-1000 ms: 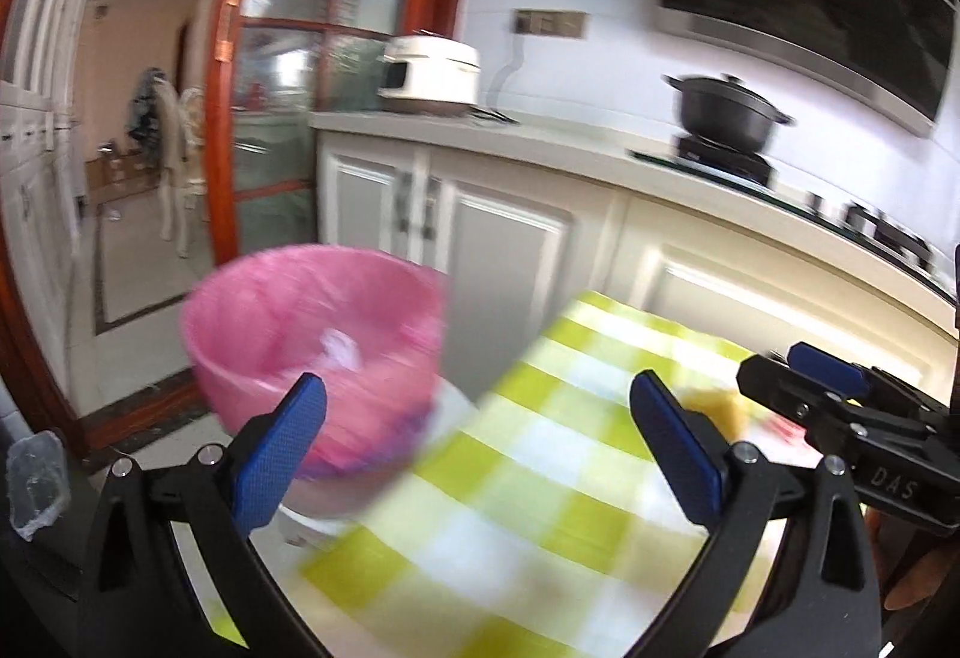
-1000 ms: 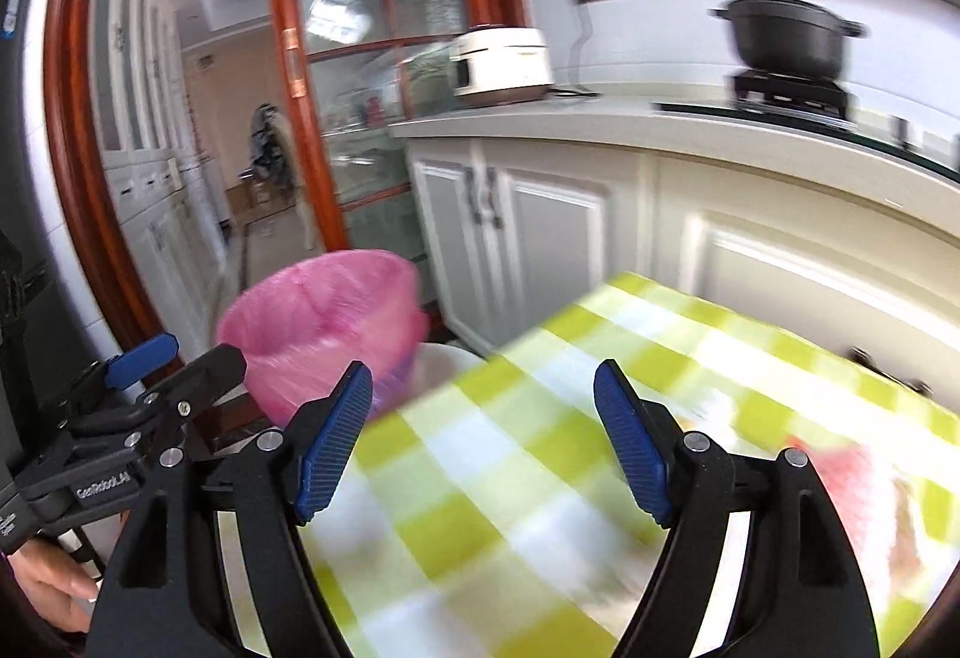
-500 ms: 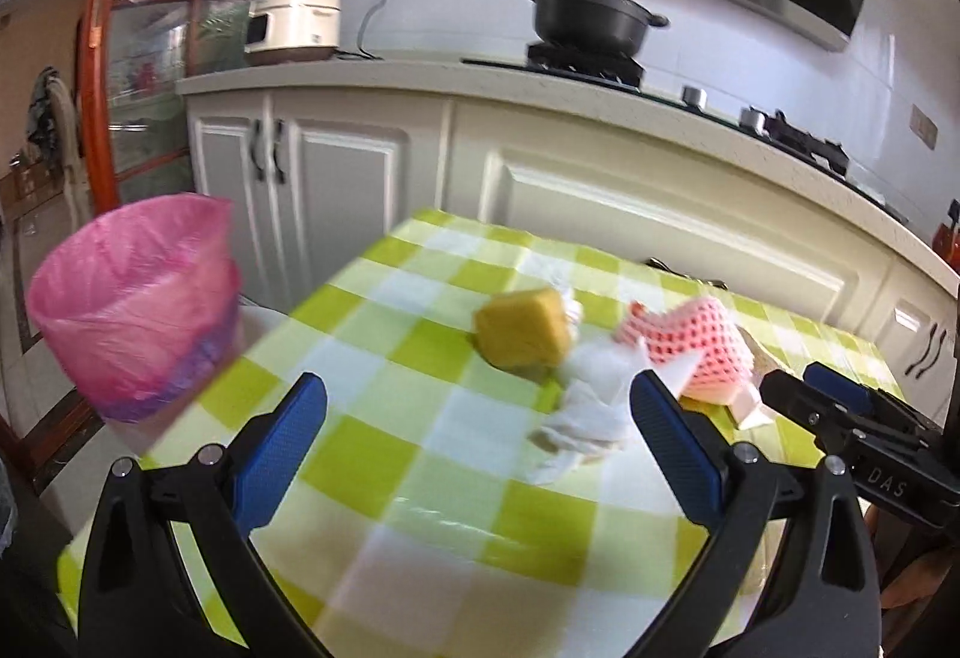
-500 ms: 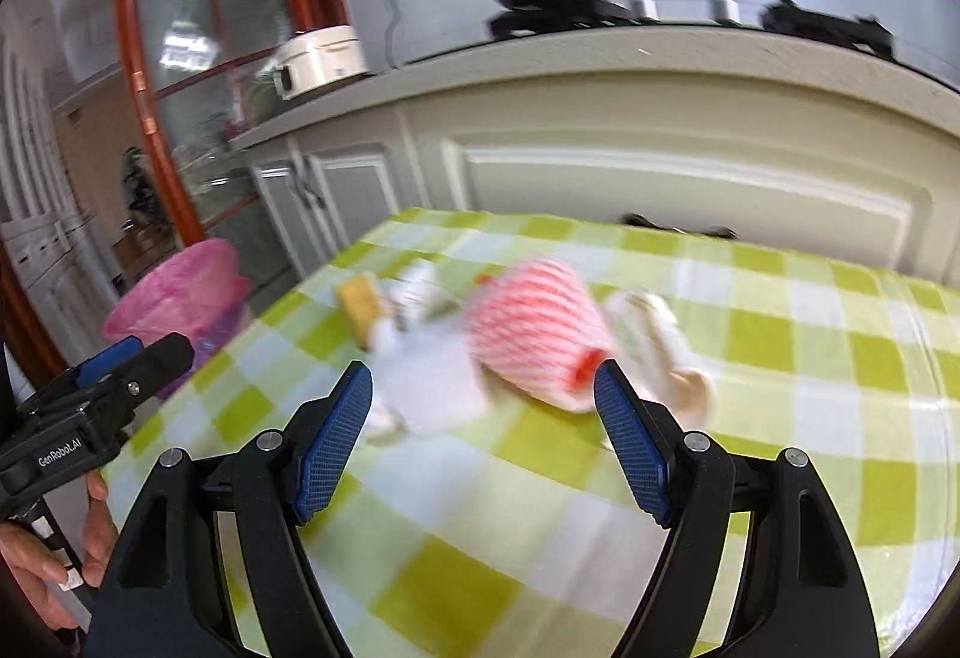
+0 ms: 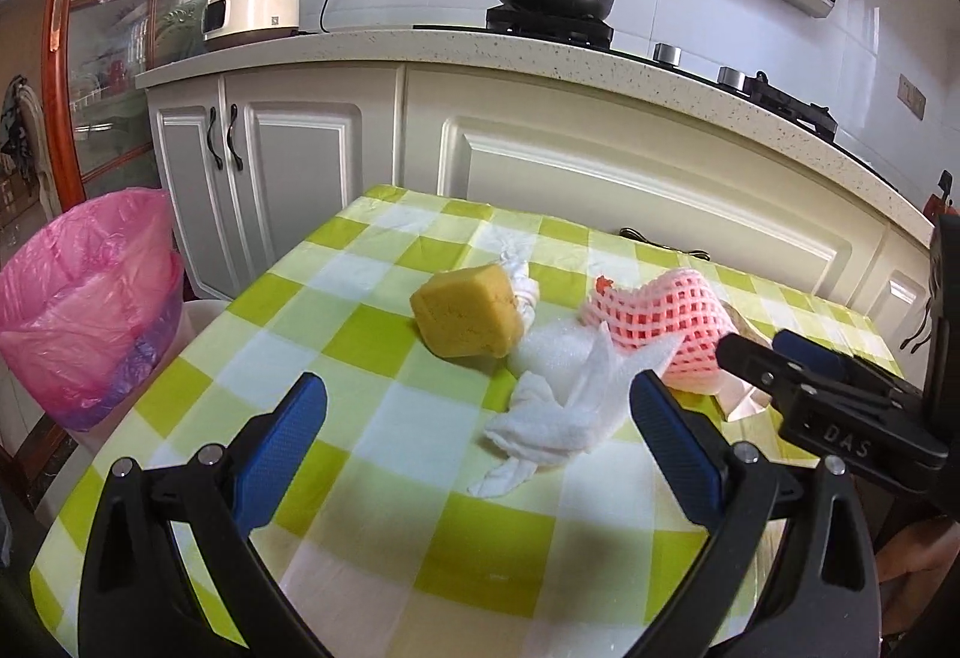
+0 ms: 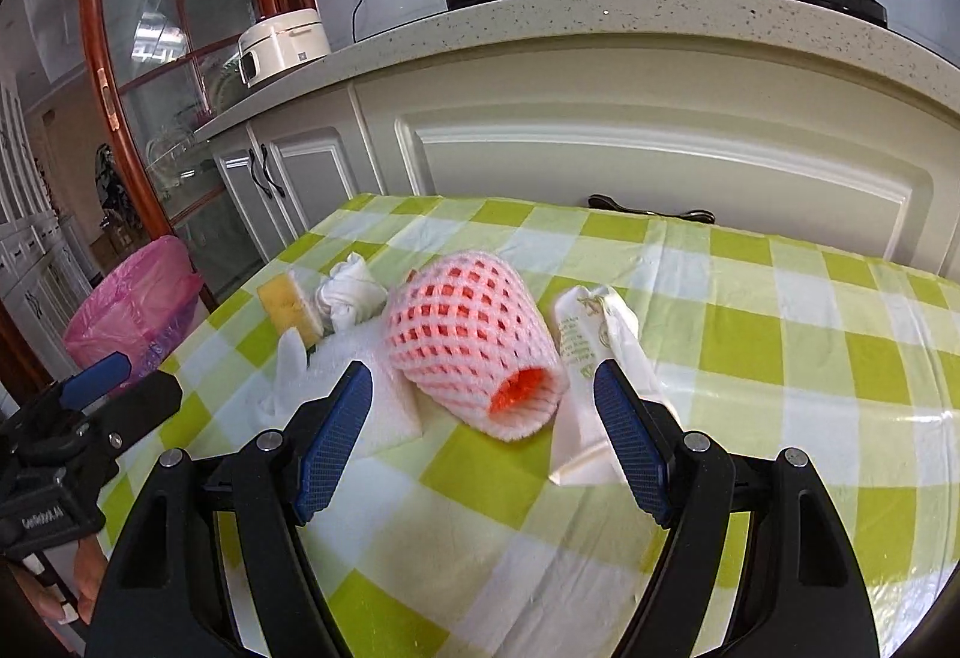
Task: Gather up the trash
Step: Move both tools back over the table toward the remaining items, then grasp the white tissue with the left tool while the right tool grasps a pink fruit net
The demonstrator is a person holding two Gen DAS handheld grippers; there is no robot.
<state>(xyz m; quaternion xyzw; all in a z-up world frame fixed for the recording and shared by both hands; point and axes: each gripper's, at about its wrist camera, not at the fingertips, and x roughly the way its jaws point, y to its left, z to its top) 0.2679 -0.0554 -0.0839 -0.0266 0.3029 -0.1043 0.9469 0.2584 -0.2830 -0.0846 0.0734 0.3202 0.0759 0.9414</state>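
While nothing is yet picked up, left wrist view first: left hand-held gripper (image 5: 477,427) with blue pads wide apart and empty, aimed down at the checked table (image 5: 372,334). Yellow sponge (image 5: 465,311) just ahead, touching a knotted white rag (image 5: 527,292); crumpled tissue (image 5: 555,418) nearest the right pad, lying over a white foam sheet (image 5: 555,352). Pink foam fruit net (image 5: 666,322) beyond, partly behind the right hand-held gripper (image 5: 798,358). Pink-lined trash bin (image 5: 90,298) off the table's left edge, well apart from the pile. Likely trouble: pinching the tissue alone and dragging the foam sheet or nudging the sponge; a light scrap dropping short of the bin on the carry.

Right wrist view next: right hand-held gripper (image 6: 483,433) likewise spread and empty, straddling the fruit net (image 6: 474,343), no pad touching it. White printed wrapper (image 6: 591,358) just beside the right pad, foam sheet (image 6: 384,388) by the left. Risks: soft net collapsing and slipping out; wrapper caught in the same closing; both grippers crowding each other over one small heap.
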